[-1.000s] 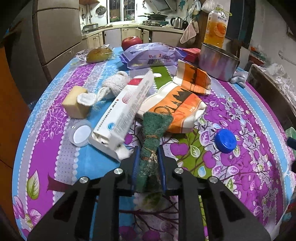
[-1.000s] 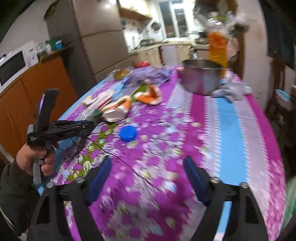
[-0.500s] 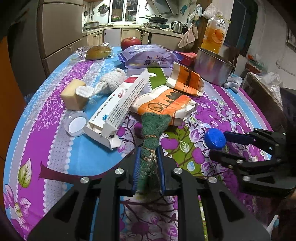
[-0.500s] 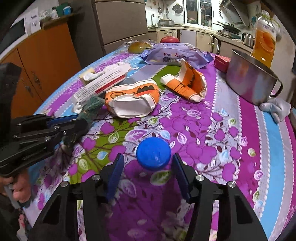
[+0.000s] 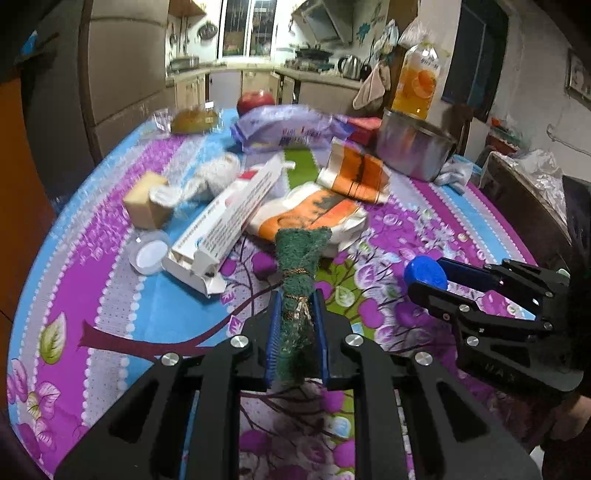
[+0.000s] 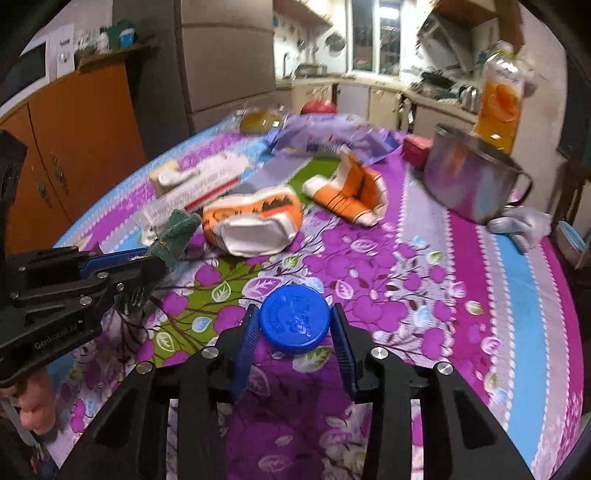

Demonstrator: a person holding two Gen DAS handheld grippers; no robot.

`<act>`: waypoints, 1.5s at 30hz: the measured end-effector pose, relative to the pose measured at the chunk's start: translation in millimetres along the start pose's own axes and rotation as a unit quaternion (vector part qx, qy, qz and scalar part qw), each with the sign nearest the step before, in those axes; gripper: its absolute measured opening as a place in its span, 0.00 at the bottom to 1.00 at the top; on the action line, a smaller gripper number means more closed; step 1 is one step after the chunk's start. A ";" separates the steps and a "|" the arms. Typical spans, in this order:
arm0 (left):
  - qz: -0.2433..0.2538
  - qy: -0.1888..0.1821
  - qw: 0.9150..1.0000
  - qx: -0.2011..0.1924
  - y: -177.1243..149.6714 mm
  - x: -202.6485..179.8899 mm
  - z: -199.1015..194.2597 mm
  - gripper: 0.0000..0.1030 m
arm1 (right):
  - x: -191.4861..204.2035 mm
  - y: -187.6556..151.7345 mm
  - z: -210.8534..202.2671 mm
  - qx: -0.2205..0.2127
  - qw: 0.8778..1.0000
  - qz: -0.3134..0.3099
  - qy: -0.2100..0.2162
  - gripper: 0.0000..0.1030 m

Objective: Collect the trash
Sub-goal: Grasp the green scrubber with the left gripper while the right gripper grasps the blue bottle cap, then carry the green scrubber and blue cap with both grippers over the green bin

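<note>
my left gripper is clamped on a green scouring pad; my right gripper grips a blue bottle cap above the tabletop's near edge.

You work at a table with a purple floral cloth. Behind it: grey fridge, orange cabinet, lit kitchen window, counter.

Beside the shiny brushed-metal pot, the worktop wears a smooth, faintly glossy printed cloth, the blue bottle cap is ridged matt plastic, the green scouring pad coarse fibre, and the toothpaste box glossy cardboard.
</note>
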State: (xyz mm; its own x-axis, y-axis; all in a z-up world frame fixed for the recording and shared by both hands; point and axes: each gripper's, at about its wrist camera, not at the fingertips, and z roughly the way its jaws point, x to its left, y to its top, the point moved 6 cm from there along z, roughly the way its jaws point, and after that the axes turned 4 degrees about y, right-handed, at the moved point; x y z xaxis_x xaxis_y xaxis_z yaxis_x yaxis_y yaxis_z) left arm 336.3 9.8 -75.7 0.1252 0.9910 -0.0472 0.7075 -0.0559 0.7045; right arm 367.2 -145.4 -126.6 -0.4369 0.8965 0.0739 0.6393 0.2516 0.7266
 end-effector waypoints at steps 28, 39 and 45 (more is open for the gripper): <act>0.036 -0.006 0.989 -0.147 11.1 -107.7 -121.1 0.15 | -44.5 -43.3 -226.3 -0.197 0.968 0.073 -0.136 0.39; 0.086 -0.067 0.981 -0.161 10.4 -201.1 -136.4 0.15 | -106.2 -85.7 -311.7 -0.210 0.950 0.113 -0.204 0.39; 0.113 -0.101 0.977 -0.151 5.2 -254.7 -134.3 0.15 | -149.5 -113.4 -346.9 -0.199 0.942 0.140 -0.232 0.39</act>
State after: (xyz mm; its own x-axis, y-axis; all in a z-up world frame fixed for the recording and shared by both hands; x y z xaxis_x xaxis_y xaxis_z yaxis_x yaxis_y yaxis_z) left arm 214.6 -226.6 35.1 0.4111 0.9115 0.0152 0.4128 -0.2010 0.8884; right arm 140.5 -434.5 16.8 0.0970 0.9934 0.0616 0.3594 -0.0927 0.9286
